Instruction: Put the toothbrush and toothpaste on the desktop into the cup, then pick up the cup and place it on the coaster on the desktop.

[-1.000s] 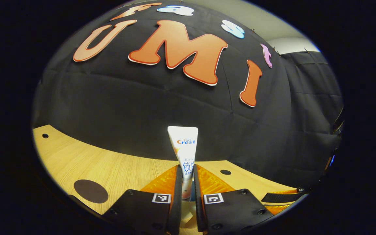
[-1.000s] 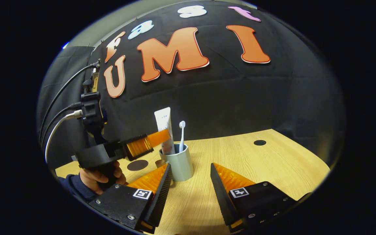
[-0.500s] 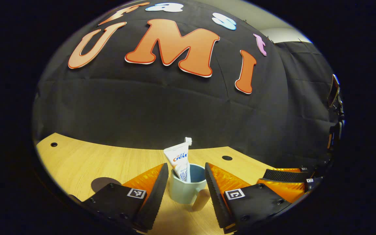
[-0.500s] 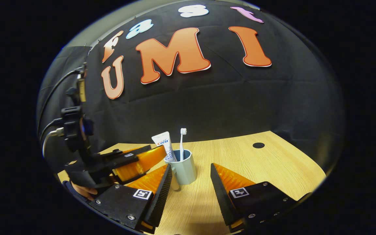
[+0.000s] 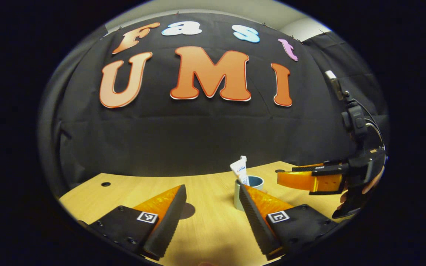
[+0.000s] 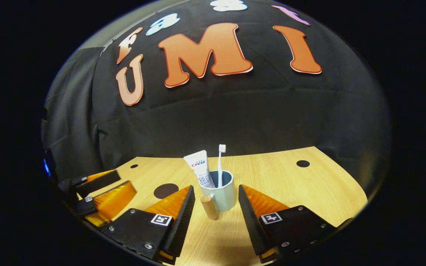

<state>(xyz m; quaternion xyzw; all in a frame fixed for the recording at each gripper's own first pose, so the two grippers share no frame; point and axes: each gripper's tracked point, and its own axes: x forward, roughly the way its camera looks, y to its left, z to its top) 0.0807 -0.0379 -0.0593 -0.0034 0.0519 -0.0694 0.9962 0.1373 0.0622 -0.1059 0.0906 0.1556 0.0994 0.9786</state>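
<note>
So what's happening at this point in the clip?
A person holds a two-finger tool in each hand over a wooden desktop. The toothpaste and toothbrush stand in the pale blue cup. The right tool, open, sits just short of the cup, its fingers to either side. The left tool is open and empty. The dark round coaster has nothing on it.

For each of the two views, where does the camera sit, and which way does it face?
Left gripper view: rides on the left tool, facing the booth wall across the desktop; own open fingers show below, the right tool at right.
Right gripper view: rides on the right tool, facing the cup; own open fingers flank it.
Shared: the cup, toothpaste and both tools.
</note>
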